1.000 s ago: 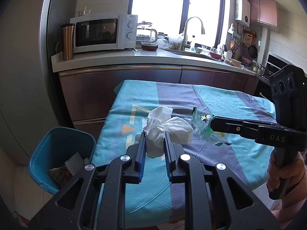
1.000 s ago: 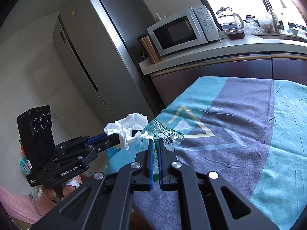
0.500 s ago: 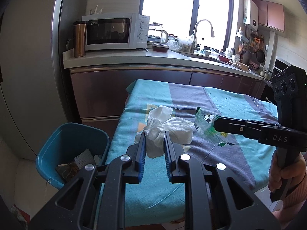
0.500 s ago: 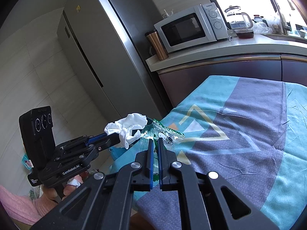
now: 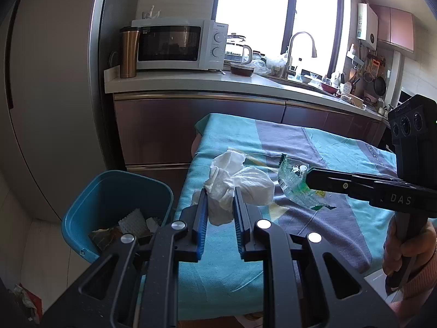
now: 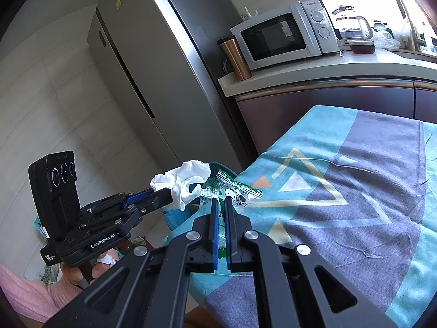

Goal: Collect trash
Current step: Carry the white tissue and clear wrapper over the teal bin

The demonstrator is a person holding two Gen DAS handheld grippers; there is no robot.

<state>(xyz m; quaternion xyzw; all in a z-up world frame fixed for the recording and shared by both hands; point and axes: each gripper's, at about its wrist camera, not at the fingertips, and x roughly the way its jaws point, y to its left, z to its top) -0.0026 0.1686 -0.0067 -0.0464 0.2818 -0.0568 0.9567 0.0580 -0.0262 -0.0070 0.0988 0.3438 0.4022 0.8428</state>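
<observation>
A kitchen counter with a microwave (image 5: 179, 44) runs behind a table under a teal and grey cloth (image 5: 314, 227), and a blue bin (image 5: 103, 191) stands on the floor at the table's near corner. The left gripper (image 5: 218, 205) tilts downward above the cloth's edge beside the bin, its jaws clamped on a crumpled white tissue (image 5: 235, 183). Just to its right, the right gripper (image 6: 221, 205), held by a hand in a pink sleeve (image 5: 418, 281), also angles downward with its jaws pinched together on a clear green-printed wrapper (image 6: 232, 191).
</observation>
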